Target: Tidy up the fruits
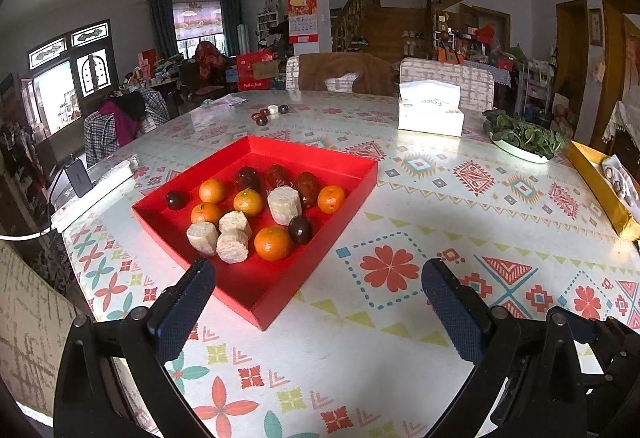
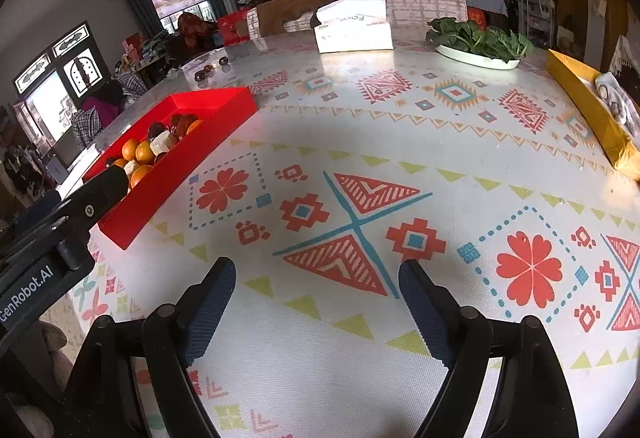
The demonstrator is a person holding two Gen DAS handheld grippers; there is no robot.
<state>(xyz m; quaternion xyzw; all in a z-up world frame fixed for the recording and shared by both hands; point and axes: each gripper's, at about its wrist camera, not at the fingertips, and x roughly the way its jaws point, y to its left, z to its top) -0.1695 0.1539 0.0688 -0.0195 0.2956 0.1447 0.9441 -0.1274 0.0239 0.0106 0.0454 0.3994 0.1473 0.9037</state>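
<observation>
Left wrist view: the left claw [image 1: 318,292] gapes wide and empty over the patterned tabletop [image 1: 440,222], just short of the red tray [image 1: 340,174] holding tangerines [image 1: 273,243], dark plums [image 1: 300,229] and pale cut chunks [image 1: 232,245].

Right wrist view: the right claw [image 2: 316,288] stands wide, nothing between its fingers, over bare tabletop [image 2: 360,142]; the red tray [image 2: 224,106] lies to its left.

window daylight, tabletop [image 1: 440,206] glare, fisheye-warped edges

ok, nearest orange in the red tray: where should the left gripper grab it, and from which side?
Grip the nearest orange across its round middle, coming down from above. A pale cut chunk touches its left and a dark round fruit sits close on its right, so set the fingers near-to-far instead. The left gripper is open and empty, short of the red tray.
</observation>
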